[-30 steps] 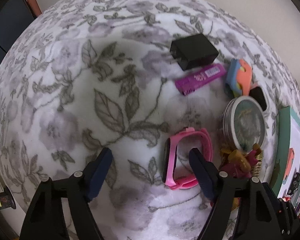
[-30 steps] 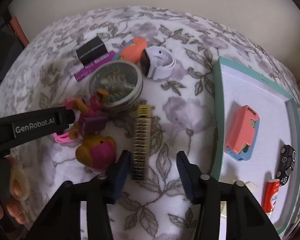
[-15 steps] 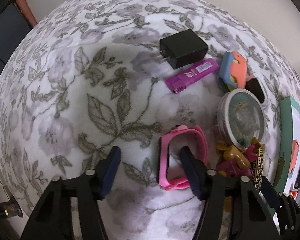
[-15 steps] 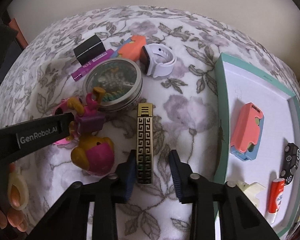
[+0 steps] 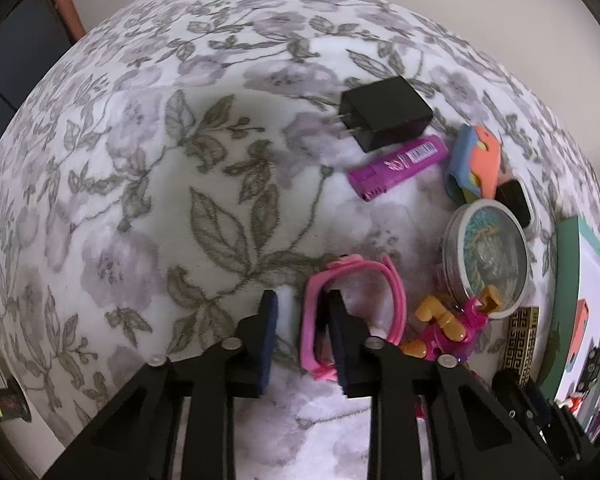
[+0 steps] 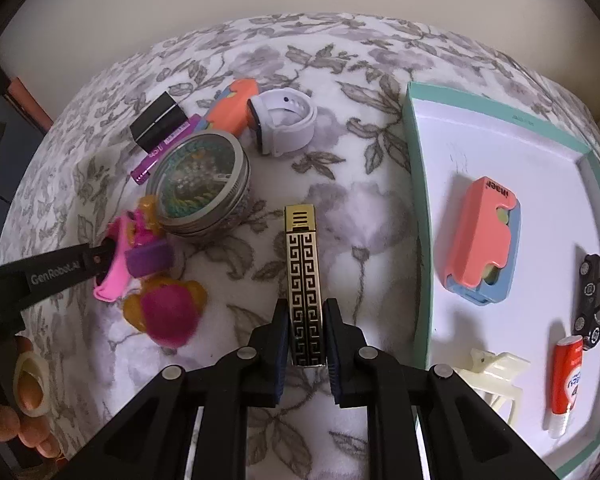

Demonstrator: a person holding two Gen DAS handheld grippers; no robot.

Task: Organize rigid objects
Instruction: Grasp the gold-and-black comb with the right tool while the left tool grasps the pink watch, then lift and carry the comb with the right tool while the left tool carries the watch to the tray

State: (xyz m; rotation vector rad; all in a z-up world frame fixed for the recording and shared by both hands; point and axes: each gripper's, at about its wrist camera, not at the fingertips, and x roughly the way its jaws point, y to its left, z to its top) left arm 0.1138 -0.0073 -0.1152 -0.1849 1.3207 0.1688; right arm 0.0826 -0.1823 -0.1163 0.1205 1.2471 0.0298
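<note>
A pink watch [image 5: 392,292] lies on the flowered cloth. My left gripper [image 5: 302,300] points down at it with its jaws closing. One finger is inside the strap loop and the other outside, the watch body stands between them, and a strip of cloth still shows beside the outer pad. In the right wrist view that finger sits at the pink watch [image 6: 114,268]. My right gripper [image 6: 306,308] is shut on the near end of a gold-and-black patterned lighter [image 6: 303,256], which lies on the cloth left of the teal tray [image 6: 418,200].
The tray holds a pink-and-blue case [image 6: 484,240], a black toy car [image 6: 596,300], a glue stick [image 6: 566,380] and a cream clip [image 6: 496,372]. On the cloth are a round tin [image 5: 486,256], a yellow-and-magenta toy [image 6: 168,312], a black charger [image 5: 384,112], a purple tube [image 5: 396,162] and a white watch [image 6: 284,120].
Both pairs of jaws have narrowed. The left ones drew in around the pink watch's side. The right ones came together on the gold lighter, which now lies straight between them. The toy shifted.
</note>
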